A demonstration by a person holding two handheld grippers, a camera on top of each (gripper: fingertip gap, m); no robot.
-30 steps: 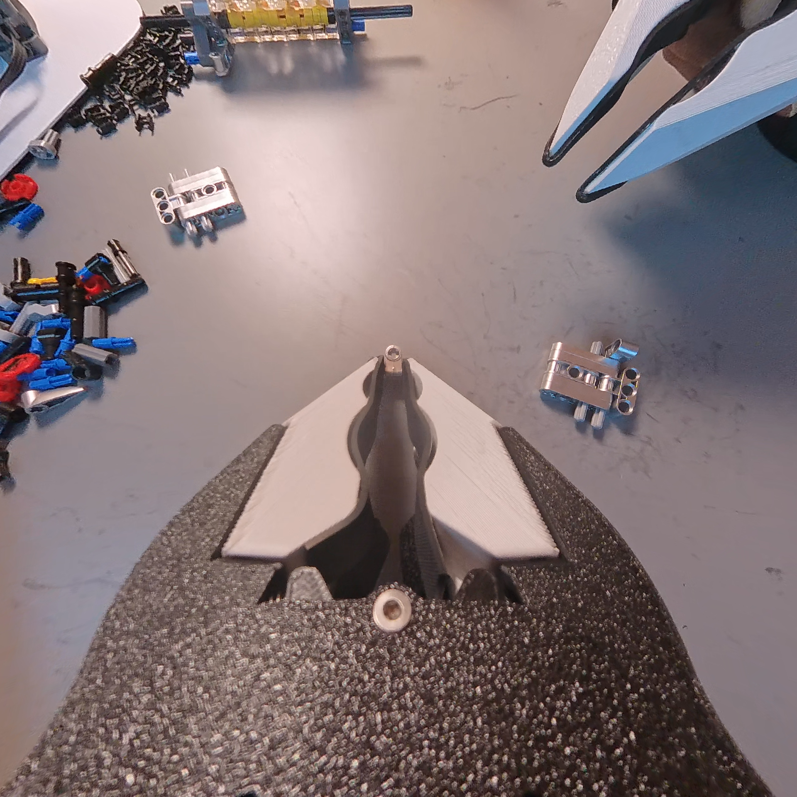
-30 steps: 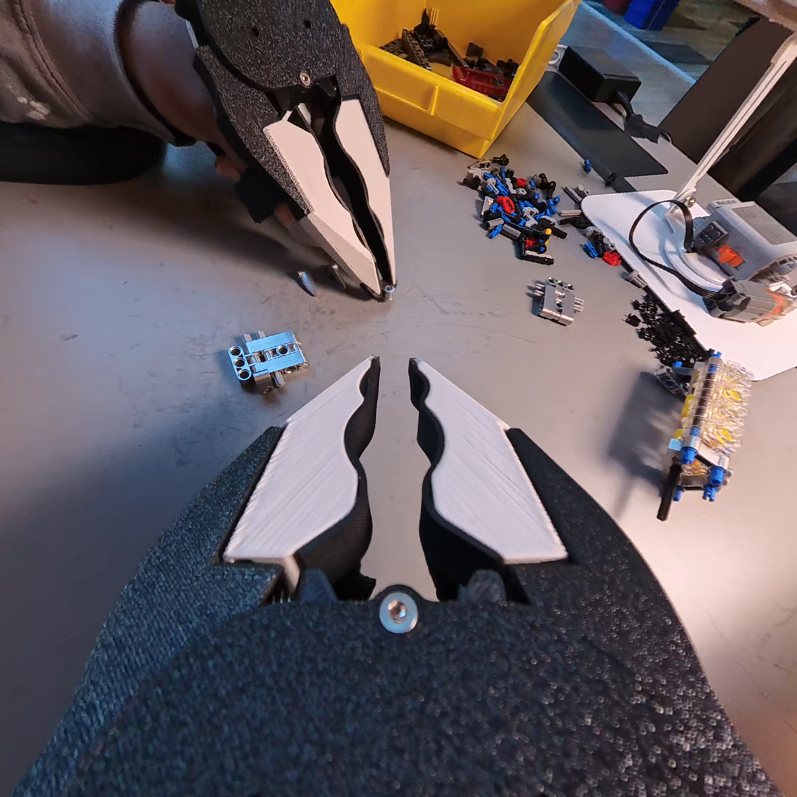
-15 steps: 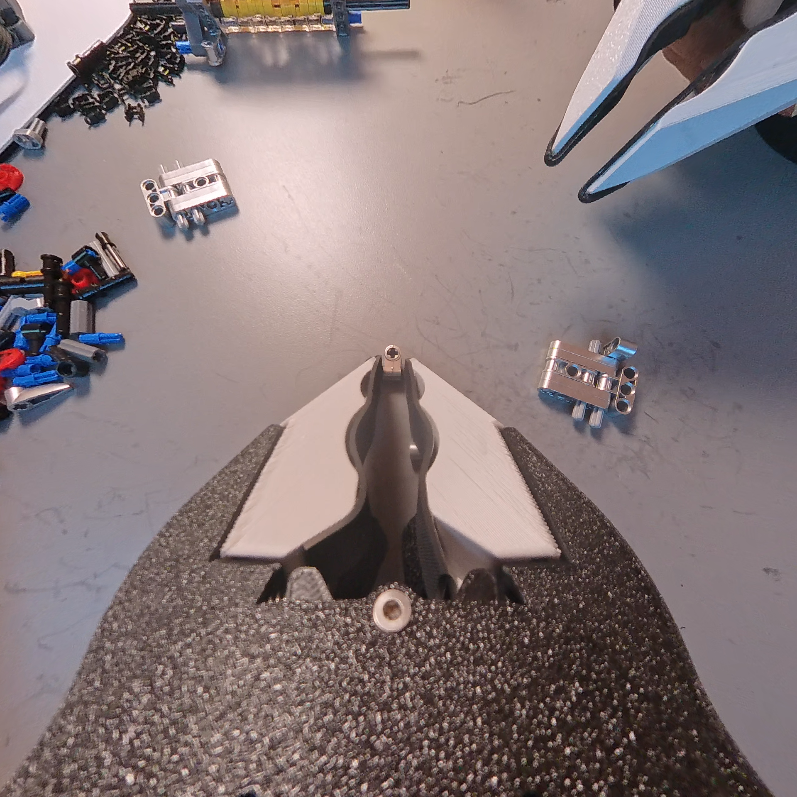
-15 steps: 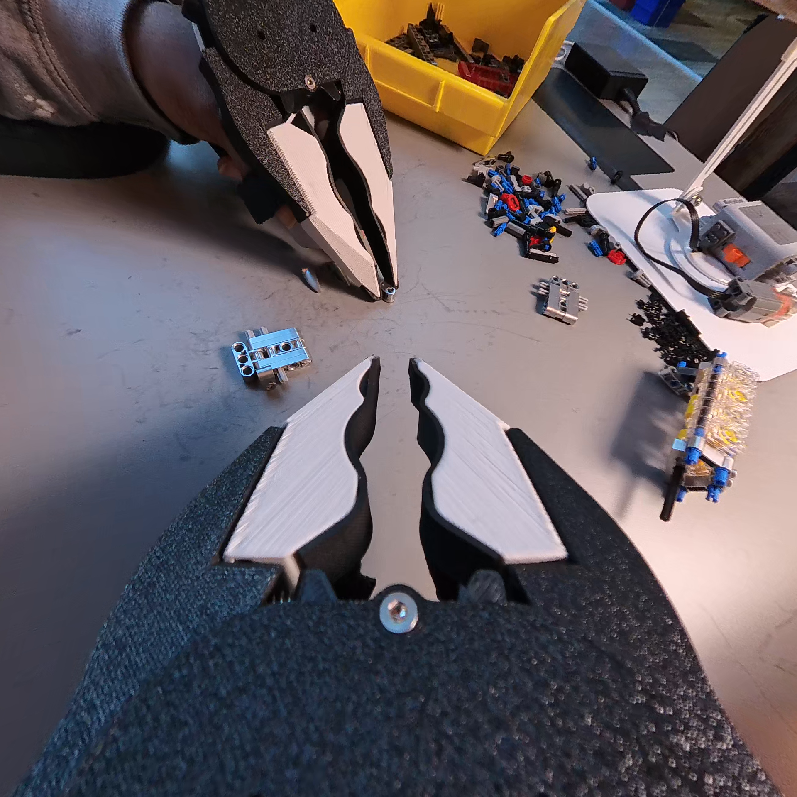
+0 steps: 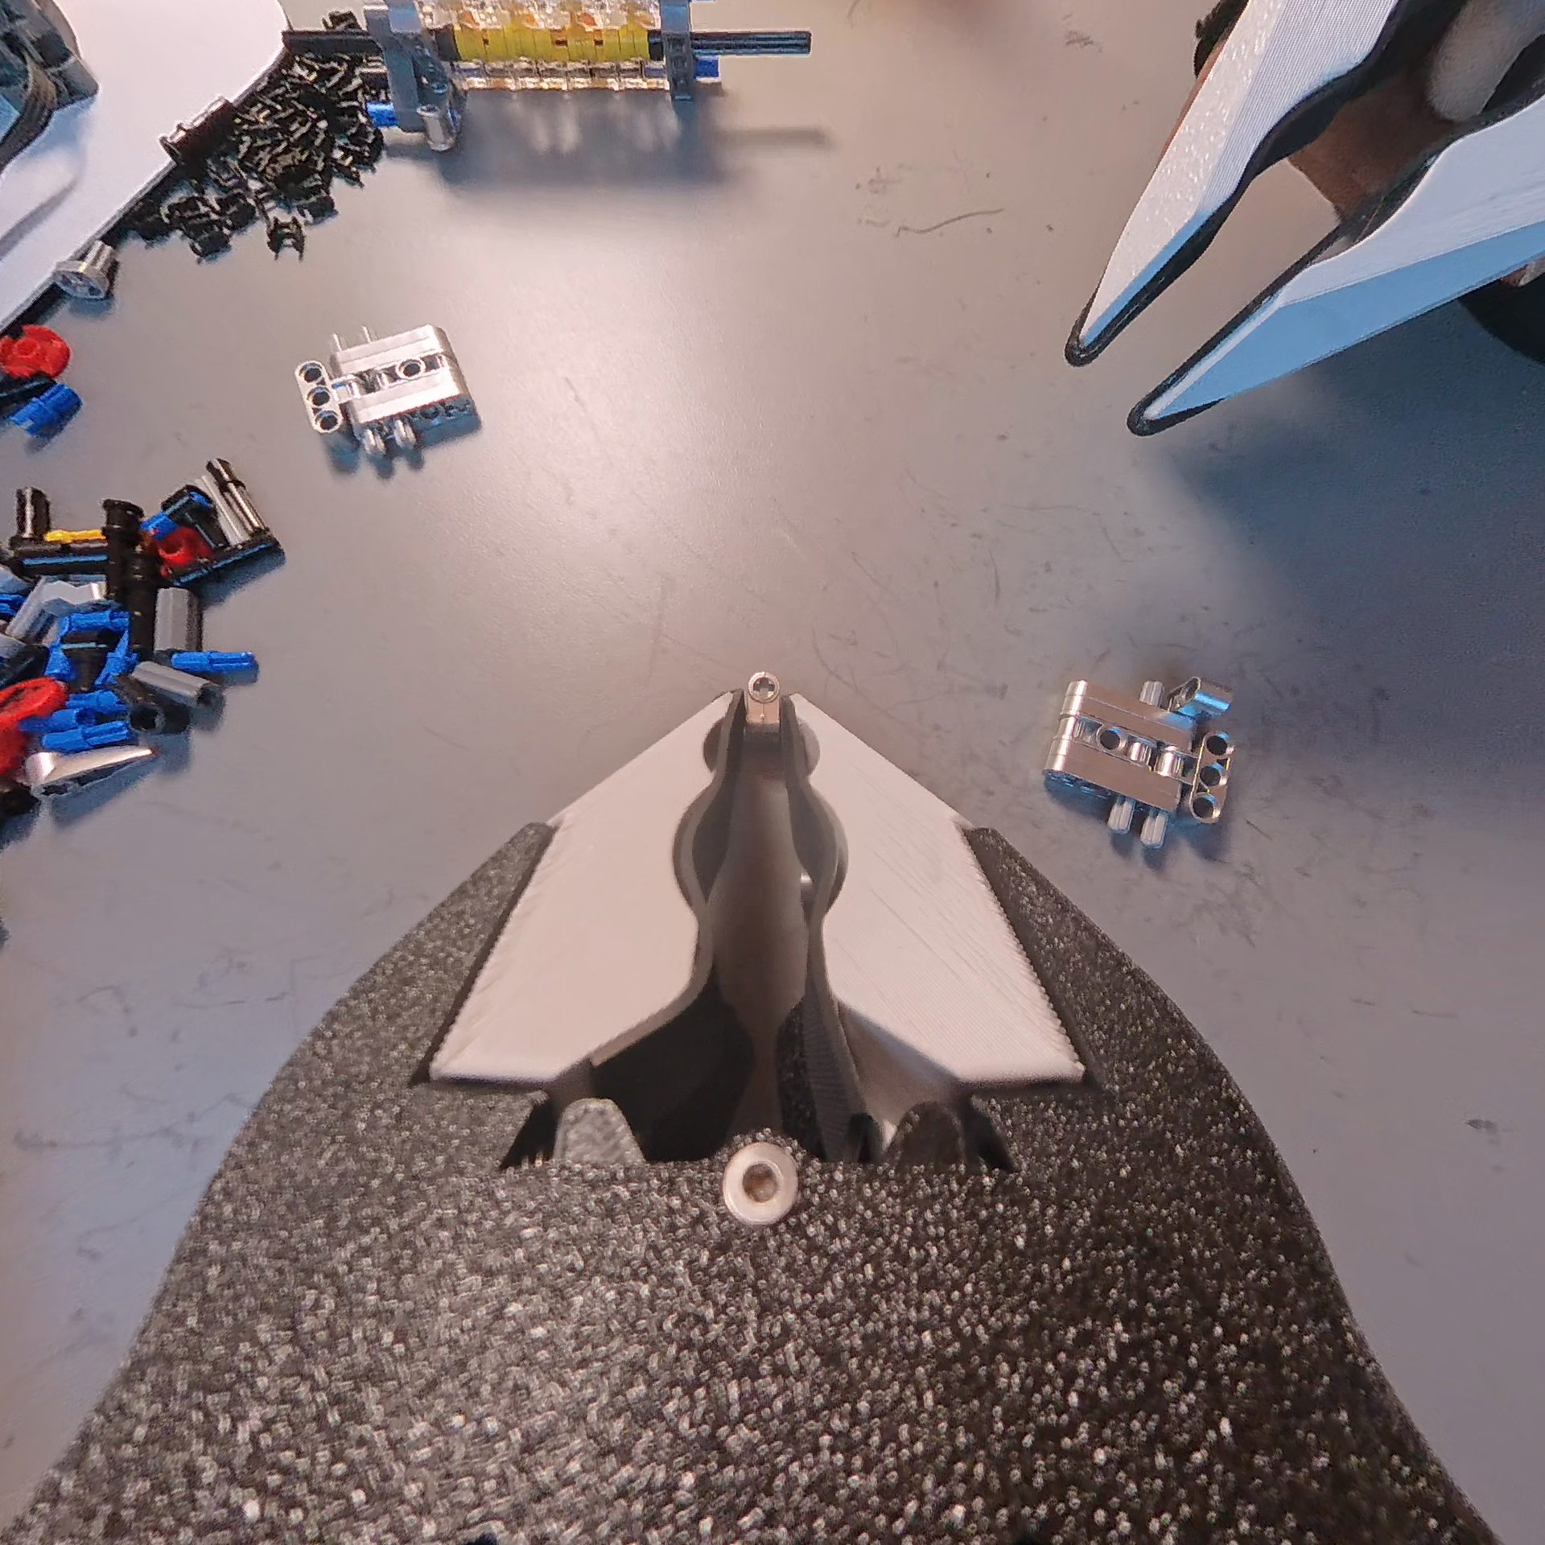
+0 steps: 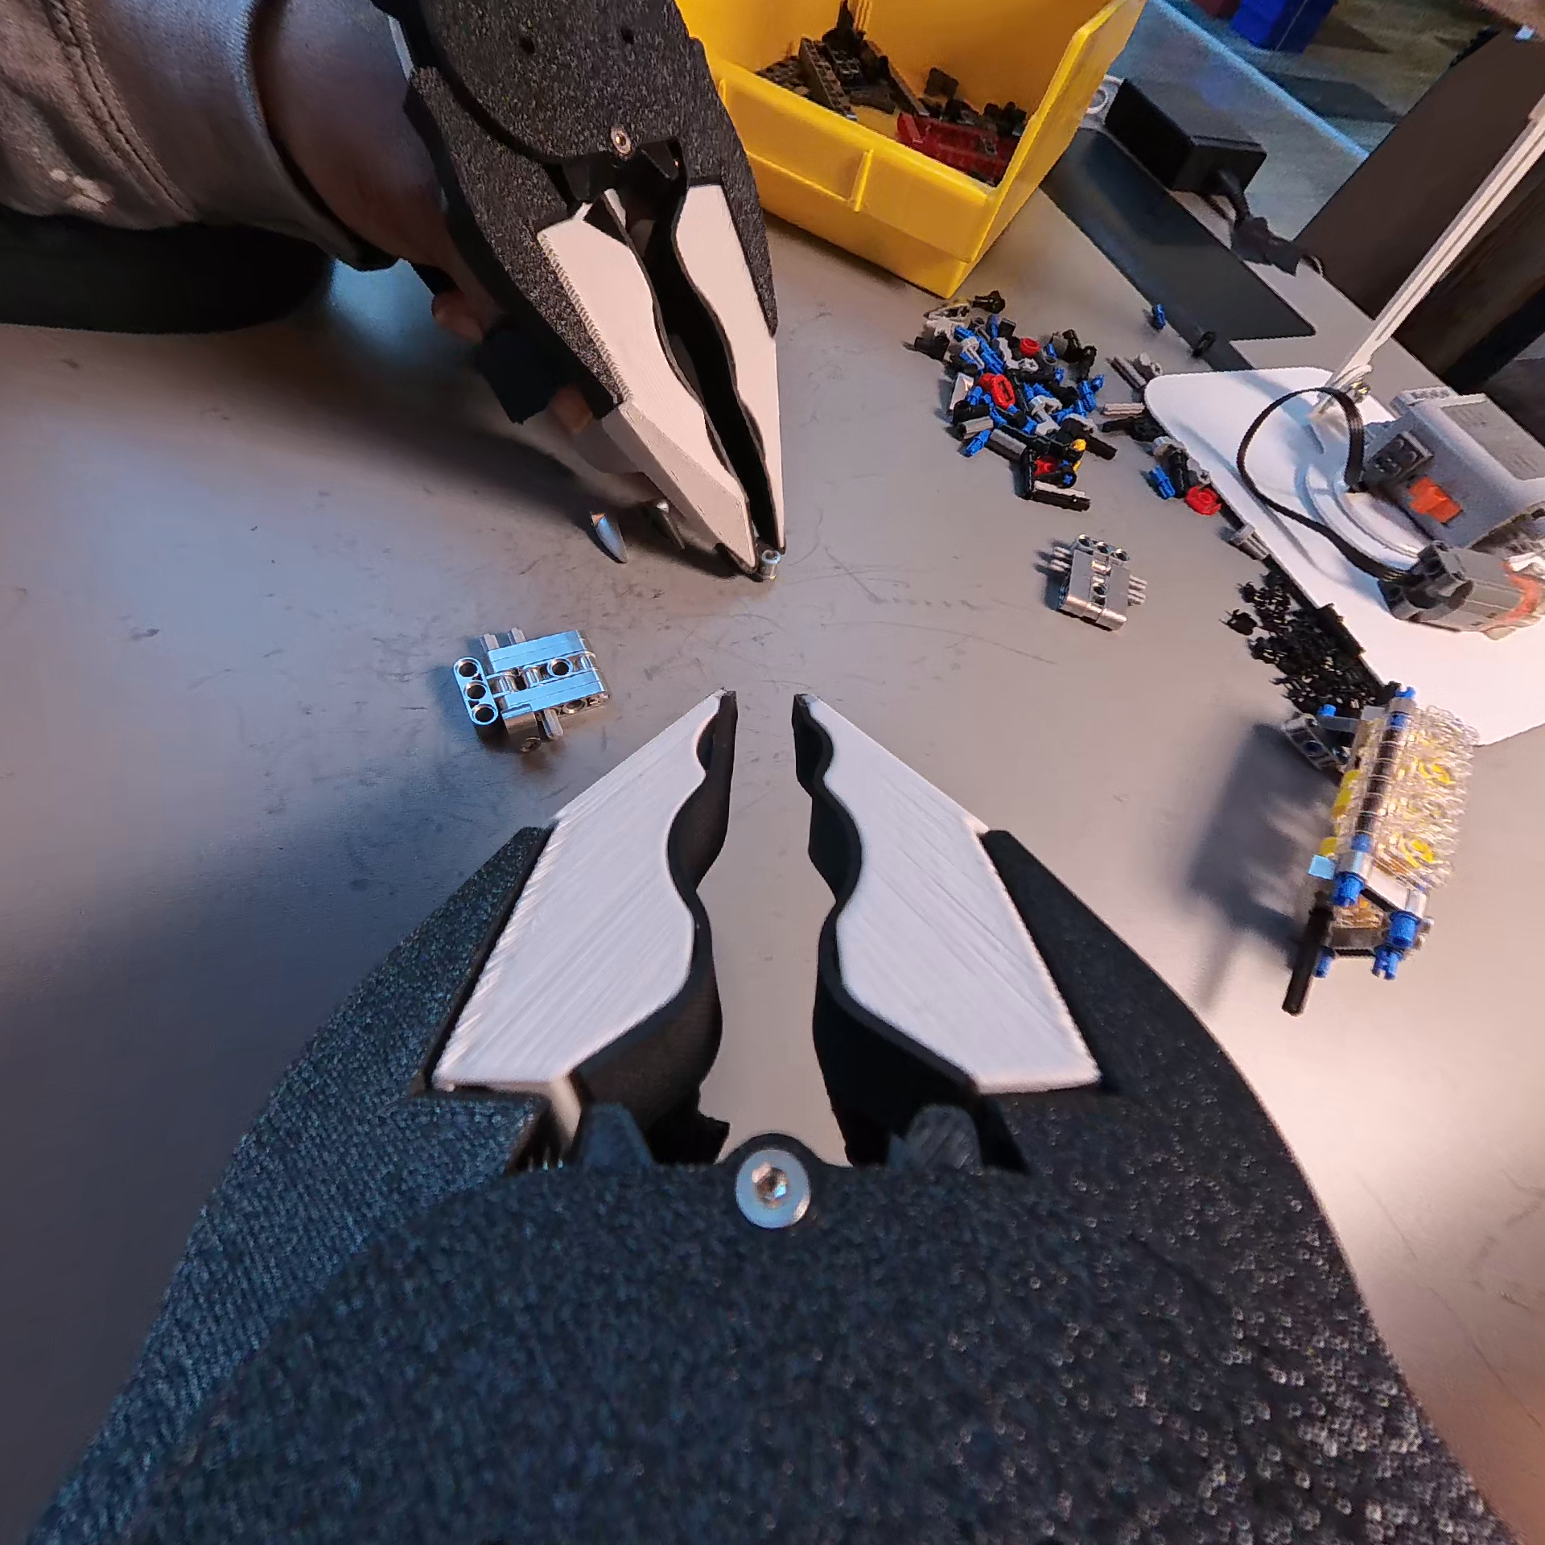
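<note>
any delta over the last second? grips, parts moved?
Little. The left gripper stays shut on the small grey pin, tips at the table; its camera drifted slightly, sliding the parts in view back and forth. The right gripper stays open and empty, hovering. Both grey beam assemblies and the mixed parts pile lie where they were.

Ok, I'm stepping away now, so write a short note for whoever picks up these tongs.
Left tongs: shut on a small grey pin, tip low over the grey table.
Right tongs: open, empty, hovering above the table.
Nearby: one silver connector block lies left of the right tongs, a second silver block nearer the mixed parts pile. The yellow-and-clear assembly sits at the right.
Done: pin gripped. Left: nothing shows where it goes.
</note>
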